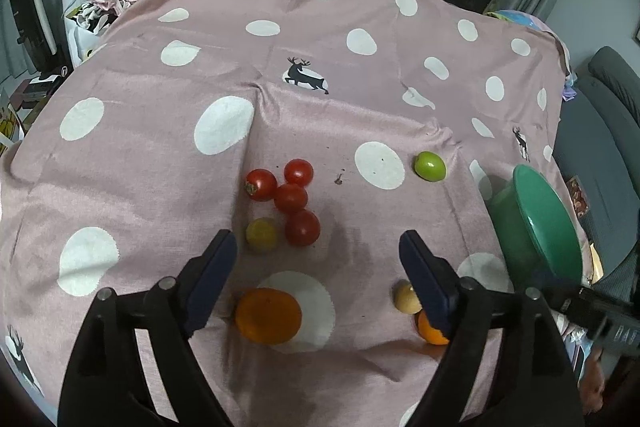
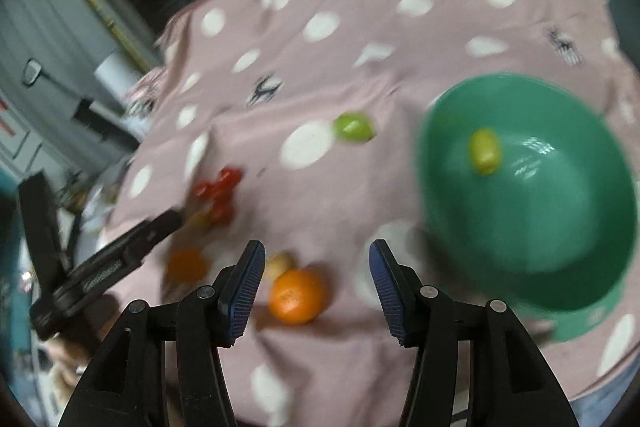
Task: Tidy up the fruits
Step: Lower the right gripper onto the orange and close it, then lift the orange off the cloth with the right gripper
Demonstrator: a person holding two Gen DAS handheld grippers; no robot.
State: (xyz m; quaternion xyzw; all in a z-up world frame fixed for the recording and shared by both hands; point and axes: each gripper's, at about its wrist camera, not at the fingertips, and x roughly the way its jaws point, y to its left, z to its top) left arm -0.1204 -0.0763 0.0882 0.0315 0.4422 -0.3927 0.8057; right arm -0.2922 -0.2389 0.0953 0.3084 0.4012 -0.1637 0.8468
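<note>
One fruit in the bowl, the rest loose on the cloth

**Findings, by size.** The pink spotted cloth (image 1: 160, 163) fills both views. The green bowl (image 2: 560, 227) sits at the right of the right wrist view and at the right edge of the left wrist view; it holds a single yellow-green fruit (image 2: 485, 151) and nothing else that can be seen. The large orange (image 1: 268, 315) lies low in the left wrist view, between the fingers of the left gripper (image 1: 318, 259). The small orange (image 2: 297, 295) lies low and centre in the right wrist view, just ahead of the right gripper (image 2: 316, 287). The lime (image 1: 430, 166) lies alone at centre right, near the bowl. Four red tomatoes (image 1: 294, 197) cluster mid-frame, touching one another, with a yellow tomato (image 1: 261, 235) just beside them. A small beige fruit (image 1: 406, 297) rests next to the small orange.

**Grippers.** Both stand with jaws apart and nothing held. The right wrist view is blurred.

**Step in hand.** Judged as between placements: hands empty, next pick not yet made.

**Next move.** Likely either orange. It calls for lowering the spread jaws around the fruit and closing gently, since round fruit may roll on the creased cloth.
</note>
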